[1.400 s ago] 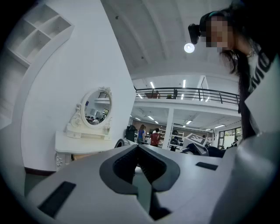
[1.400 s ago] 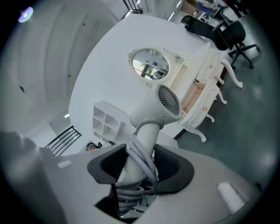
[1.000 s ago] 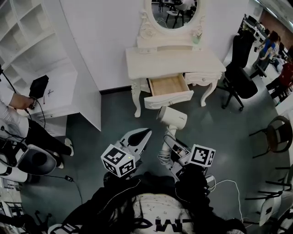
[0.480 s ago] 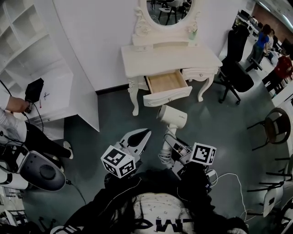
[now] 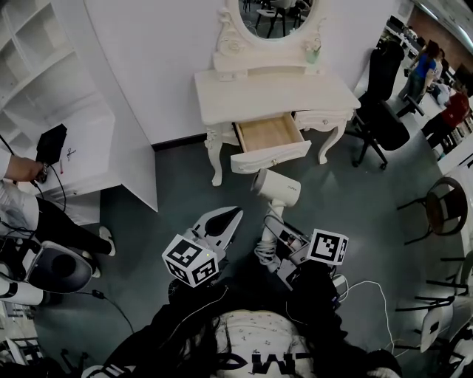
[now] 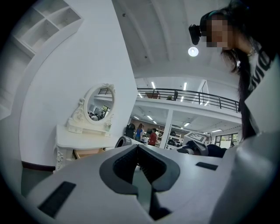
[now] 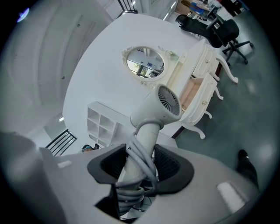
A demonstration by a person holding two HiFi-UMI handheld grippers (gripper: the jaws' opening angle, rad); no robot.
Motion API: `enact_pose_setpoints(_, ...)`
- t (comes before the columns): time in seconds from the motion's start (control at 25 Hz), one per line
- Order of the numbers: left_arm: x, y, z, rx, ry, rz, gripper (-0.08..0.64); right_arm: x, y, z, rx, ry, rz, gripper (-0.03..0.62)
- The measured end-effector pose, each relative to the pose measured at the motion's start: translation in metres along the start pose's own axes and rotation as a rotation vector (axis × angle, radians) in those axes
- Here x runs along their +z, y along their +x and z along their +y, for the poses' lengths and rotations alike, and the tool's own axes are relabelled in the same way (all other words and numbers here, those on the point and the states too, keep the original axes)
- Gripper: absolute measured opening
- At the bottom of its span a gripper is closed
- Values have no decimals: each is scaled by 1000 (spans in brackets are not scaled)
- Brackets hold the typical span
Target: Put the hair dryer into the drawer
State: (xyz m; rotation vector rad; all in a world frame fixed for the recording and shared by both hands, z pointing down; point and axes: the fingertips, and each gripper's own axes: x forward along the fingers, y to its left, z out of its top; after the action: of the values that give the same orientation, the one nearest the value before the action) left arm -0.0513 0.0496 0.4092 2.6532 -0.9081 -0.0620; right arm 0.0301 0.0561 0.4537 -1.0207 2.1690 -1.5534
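A white hair dryer stands with its handle wrapped in a grey cord, and my right gripper is shut on that handle. In the right gripper view the hair dryer rises from between the dark pads and its rear grille faces the camera. Ahead stands a white dressing table with its wooden drawer pulled open; the drawer is empty as far as I see. My left gripper hangs beside the dryer, shut and empty, its jaw tips meeting in the left gripper view.
An oval mirror tops the table. A black office chair stands to its right, a round chair further right. White shelving fills the left, where a person sits. A white cable lies on the floor.
Both grippers and the hair dryer keep their places. Only the head view has drifted a little, so the dressing table sits slightly more to the left.
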Motion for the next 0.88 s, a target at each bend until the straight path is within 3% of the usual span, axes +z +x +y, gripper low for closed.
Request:
enact_pose_setpoints(0.32,7,37,33,32,1,7,0,39,31,-22,21,9,27,210)
enact_pose_setpoints(0.88,35,149,97,101,2,19,0,158,92,-68,44,19,98,210)
